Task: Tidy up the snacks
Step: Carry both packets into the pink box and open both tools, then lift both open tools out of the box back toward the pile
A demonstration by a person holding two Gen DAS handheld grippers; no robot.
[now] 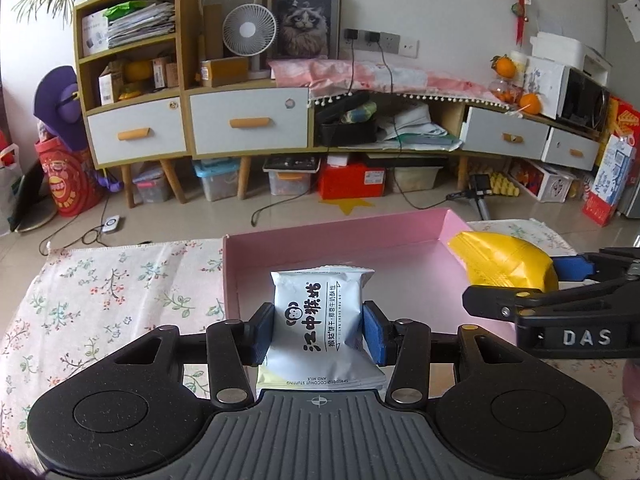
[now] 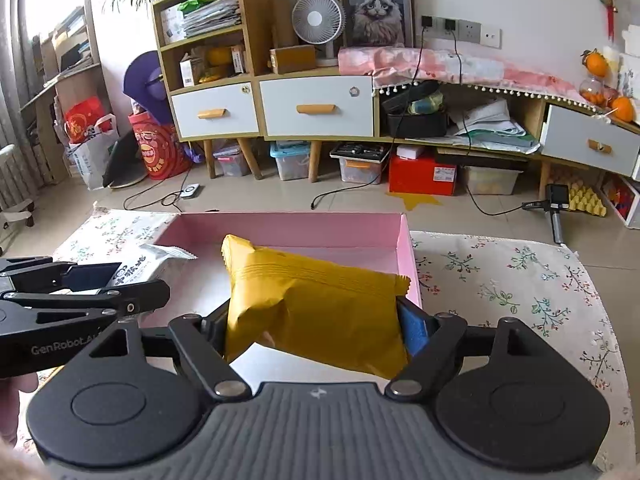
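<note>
Blue pads of the left gripper point(image 1: 318, 330) pinch a white biscuit packet point(image 1: 320, 312) upright, its long axis running away from the claw, poised just over the near wall of the pink box point(image 1: 332, 228). Beside it, the right gripper point(image 2: 316, 328) clasps a yellow snack bag point(image 2: 316, 304) lying crosswise over the box's right corner (its jaws set wide around the bulk). Both packets hang above the open box, which lies straight ahead of each claw. Nothing blocks the drop; only the two grippers crowd one another. A floral tablecloth point(image 1: 120, 280) spreads beneath.
</note>
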